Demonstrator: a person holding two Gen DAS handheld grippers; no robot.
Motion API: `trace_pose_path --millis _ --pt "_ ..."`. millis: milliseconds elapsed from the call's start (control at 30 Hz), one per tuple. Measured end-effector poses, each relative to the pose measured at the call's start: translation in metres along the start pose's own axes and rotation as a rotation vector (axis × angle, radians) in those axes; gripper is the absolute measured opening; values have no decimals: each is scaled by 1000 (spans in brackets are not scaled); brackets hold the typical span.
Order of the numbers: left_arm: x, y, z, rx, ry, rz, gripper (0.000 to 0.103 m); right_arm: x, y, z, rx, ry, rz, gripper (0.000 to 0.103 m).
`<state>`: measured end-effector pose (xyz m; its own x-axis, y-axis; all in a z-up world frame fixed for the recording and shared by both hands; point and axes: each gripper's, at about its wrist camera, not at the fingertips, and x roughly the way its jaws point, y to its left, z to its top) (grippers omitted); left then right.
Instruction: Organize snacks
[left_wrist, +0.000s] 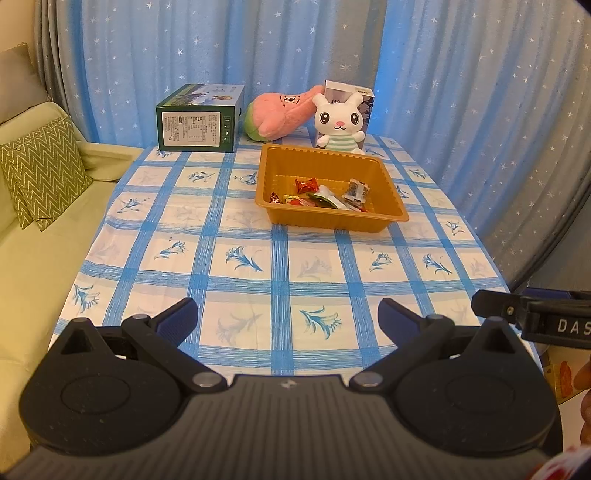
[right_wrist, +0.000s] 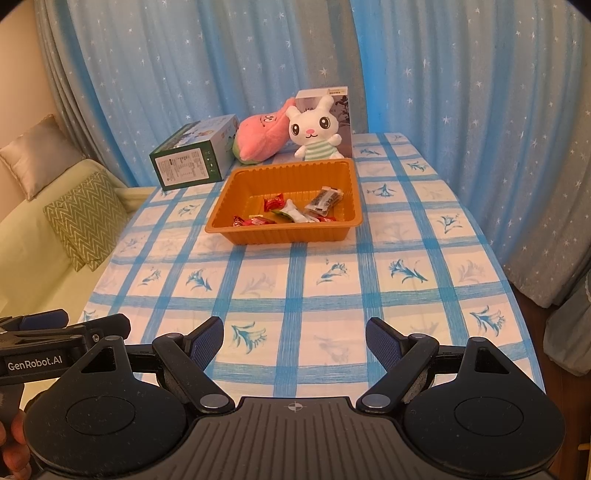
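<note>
The left tongs (left_wrist: 287, 317) stood wide apart over the near edge of the surface (left_wrist: 258, 236), with nothing between the blue pads. The right tongs (right_wrist: 294, 338) were likewise wide and empty, hovering above the checked tablecloth.

The snacks (left_wrist: 325, 195) lay in the orange tray (left_wrist: 384, 221), which sat toward the far half of the surface, well apart from both tongs. The wrappers were gathered along the tray's near wall.

Behind the tray, along the far edge, stood a green box (left_wrist: 201, 120), a pink plush toy (left_wrist: 284, 114) and a white rabbit plush (left_wrist: 341, 123). The rabbit leaned against a small carton (left_wrist: 364, 98).

Differences between views:
- The left wrist view showed the side of the right tongs at its right border, plus part of a hand (left_wrist: 585, 406) near the lower right corner.
- The right wrist view showed the body of the left tongs at its left border, lettered "GenRobot.AI", and fingers (right_wrist: 13, 443) beneath it.
- The right wrist view showed a dark-printed packet (right_wrist: 327, 199) in the tray more plainly.
- A sofa (left_wrist: 40, 229) with a zigzag cushion (left_wrist: 40, 177) appeared in both, larger in the left wrist view.
</note>
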<state>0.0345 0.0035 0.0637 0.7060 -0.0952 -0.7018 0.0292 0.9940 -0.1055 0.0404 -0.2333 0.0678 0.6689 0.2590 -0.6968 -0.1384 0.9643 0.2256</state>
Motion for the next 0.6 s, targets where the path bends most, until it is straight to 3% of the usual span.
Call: trace_pose_path --millis 600 --pt "-1 -1 0 1 0 -2 103 1 0 -2 2 1 0 84"
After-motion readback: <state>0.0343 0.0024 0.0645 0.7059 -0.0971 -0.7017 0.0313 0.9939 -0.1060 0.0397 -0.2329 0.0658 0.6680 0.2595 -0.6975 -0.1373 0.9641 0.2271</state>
